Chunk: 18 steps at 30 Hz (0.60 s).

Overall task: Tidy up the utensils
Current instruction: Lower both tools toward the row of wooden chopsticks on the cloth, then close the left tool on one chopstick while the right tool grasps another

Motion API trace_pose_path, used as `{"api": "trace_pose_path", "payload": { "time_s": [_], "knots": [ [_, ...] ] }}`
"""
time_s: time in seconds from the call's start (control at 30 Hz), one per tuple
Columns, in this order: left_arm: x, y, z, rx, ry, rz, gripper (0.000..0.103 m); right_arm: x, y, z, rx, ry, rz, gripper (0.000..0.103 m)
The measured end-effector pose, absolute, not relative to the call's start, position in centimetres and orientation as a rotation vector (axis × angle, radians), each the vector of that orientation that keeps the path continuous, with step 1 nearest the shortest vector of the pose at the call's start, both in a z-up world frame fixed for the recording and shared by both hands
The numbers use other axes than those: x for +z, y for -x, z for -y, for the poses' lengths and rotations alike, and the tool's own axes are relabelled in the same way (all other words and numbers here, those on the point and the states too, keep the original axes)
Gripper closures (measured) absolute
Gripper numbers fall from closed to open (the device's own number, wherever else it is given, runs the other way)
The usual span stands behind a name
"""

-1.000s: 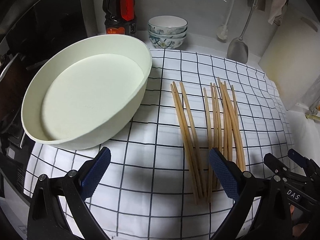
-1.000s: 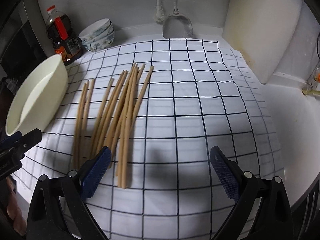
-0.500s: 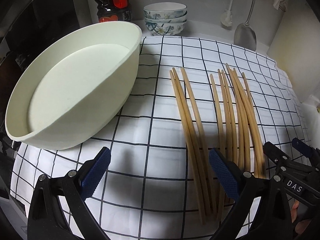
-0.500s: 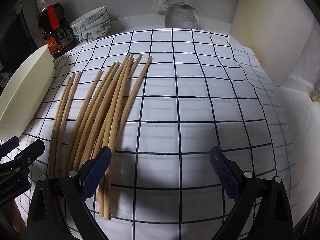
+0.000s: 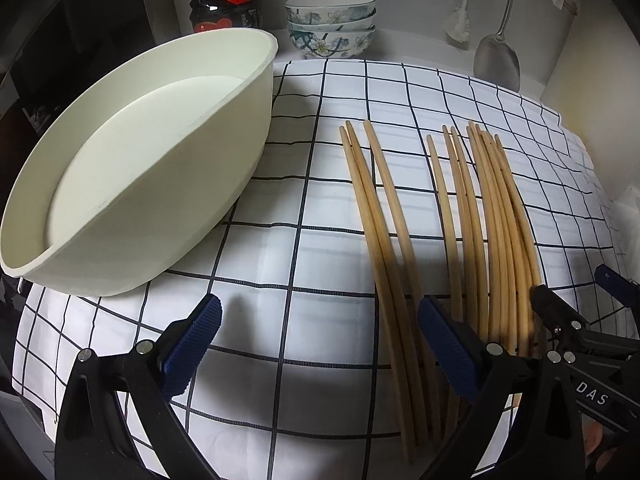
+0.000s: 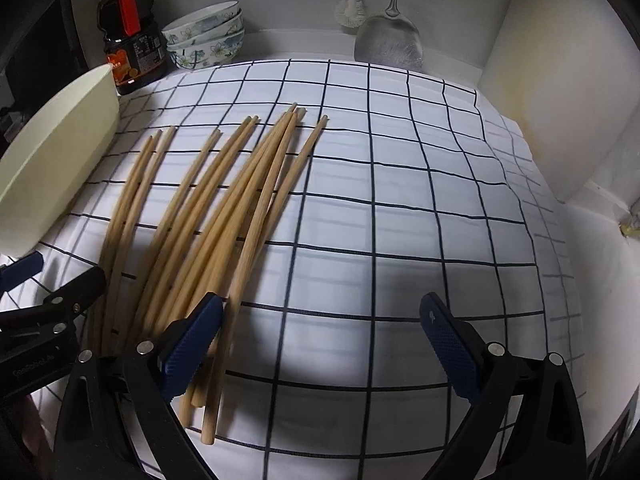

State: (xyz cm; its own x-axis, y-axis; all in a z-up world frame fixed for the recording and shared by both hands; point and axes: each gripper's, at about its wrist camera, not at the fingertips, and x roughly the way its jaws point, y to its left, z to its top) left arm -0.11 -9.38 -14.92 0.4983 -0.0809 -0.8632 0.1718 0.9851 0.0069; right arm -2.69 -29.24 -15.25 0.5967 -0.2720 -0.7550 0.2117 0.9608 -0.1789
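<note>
Several wooden chopsticks (image 5: 472, 232) lie side by side on a white cloth with a dark grid (image 5: 304, 208); they also show in the right wrist view (image 6: 224, 216). A cream oval basin (image 5: 132, 184) stands empty to their left, and its side shows in the right wrist view (image 6: 52, 160). My left gripper (image 5: 320, 340) is open and low over the cloth, its right finger over the near ends of the chopsticks. My right gripper (image 6: 320, 340) is open, its left finger over the near ends of the rightmost chopsticks. Neither holds anything.
A dark sauce bottle (image 6: 132, 48) and stacked floral bowls (image 5: 332, 24) stand at the back. A metal spatula (image 6: 388, 40) and a brush (image 5: 460, 28) hang on the back wall. A pale board (image 6: 560, 80) leans at the right.
Both grippers have moved down and forward toward the near ends of the chopsticks. The chopsticks and the basin have not moved.
</note>
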Motion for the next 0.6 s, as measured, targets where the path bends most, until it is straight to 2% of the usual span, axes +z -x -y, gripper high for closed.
{"api": "trace_pose_path", "payload": {
  "time_s": [0.6],
  "knots": [
    [-15.1, 0.0, 8.0, -0.146, -0.032, -1.016, 0.007, -15.6, 3.1, 32.4, -0.318, 0.039, -0.879, 0.009]
  ]
}}
